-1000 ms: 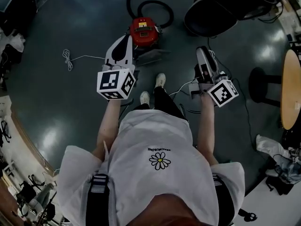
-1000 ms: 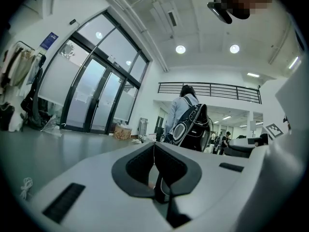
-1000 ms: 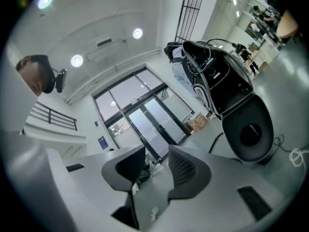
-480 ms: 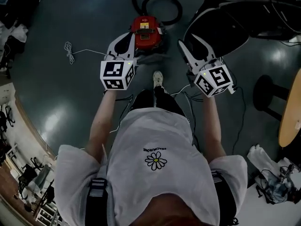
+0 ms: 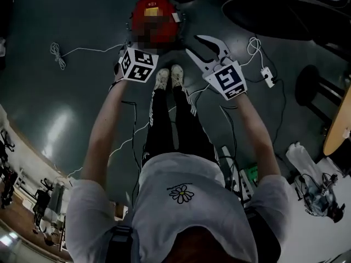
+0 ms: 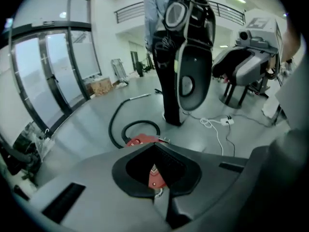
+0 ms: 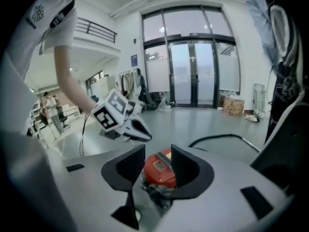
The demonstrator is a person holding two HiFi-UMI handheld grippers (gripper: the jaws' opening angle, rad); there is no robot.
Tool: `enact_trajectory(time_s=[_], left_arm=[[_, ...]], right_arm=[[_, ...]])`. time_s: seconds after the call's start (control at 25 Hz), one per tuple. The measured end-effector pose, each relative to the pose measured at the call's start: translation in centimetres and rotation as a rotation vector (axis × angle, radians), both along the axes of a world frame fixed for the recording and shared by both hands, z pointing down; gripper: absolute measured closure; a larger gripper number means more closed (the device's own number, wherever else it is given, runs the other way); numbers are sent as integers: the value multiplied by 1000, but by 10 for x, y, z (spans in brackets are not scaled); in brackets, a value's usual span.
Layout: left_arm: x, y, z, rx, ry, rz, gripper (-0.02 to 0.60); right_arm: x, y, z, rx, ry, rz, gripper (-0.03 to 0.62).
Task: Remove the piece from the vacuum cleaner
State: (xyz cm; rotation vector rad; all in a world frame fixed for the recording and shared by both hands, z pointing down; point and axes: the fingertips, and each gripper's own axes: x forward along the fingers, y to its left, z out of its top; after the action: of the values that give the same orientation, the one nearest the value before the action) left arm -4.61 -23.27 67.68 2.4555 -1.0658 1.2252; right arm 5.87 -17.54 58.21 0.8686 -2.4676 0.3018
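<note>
**Both tools closing in on the vacuum**

A second ago the person stood upright with both arms held back. Now they've bent well forward and reached both arms out and down.

On the left, the left tool (image 6: pixel 155 146) has come right up against the near left side of the round red canister vacuum cleaner (image 5: pixel 171 29). The vacuum sits on the dark glossy floor just beyond the person's white shoes (image 5: pixel 169 76). Its jaws meet at the tips, and I see nothing caught in them. The red body shows only through the gap behind the tips.

In the middle, the vacuum looks whole, with its black hose (image 6: pixel 126 129) still curling away behind it. I can't pick out which piece is meant to come off.

On the right, the right tool (image 5: pixel 192 44) has swung in from further out. Its jaws are spread apart and empty, aimed at the canister with the top panel framed between them. It is near the vacuum but not touching it.

To me this is the end of the approach, and nothing has been gripped yet.
</note>
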Motion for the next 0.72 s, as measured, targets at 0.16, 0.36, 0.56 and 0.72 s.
enact_trajectory(time_s=[0.16, 0.36, 0.56, 0.72], left_arm=[[12, 17, 87, -122, -144, 170, 575], [14, 15, 153, -187, -253, 239, 575], [12, 17, 173, -201, -317, 289, 575], [17, 23, 190, -243, -346, 331, 575]], right_arm=[[-13, 42, 133, -121, 264, -216, 434], [-9, 56, 257, -240, 468, -316, 434], [-8, 67, 310, -319, 577, -368, 434], [-2, 70, 337, -362, 646, -384, 434]])
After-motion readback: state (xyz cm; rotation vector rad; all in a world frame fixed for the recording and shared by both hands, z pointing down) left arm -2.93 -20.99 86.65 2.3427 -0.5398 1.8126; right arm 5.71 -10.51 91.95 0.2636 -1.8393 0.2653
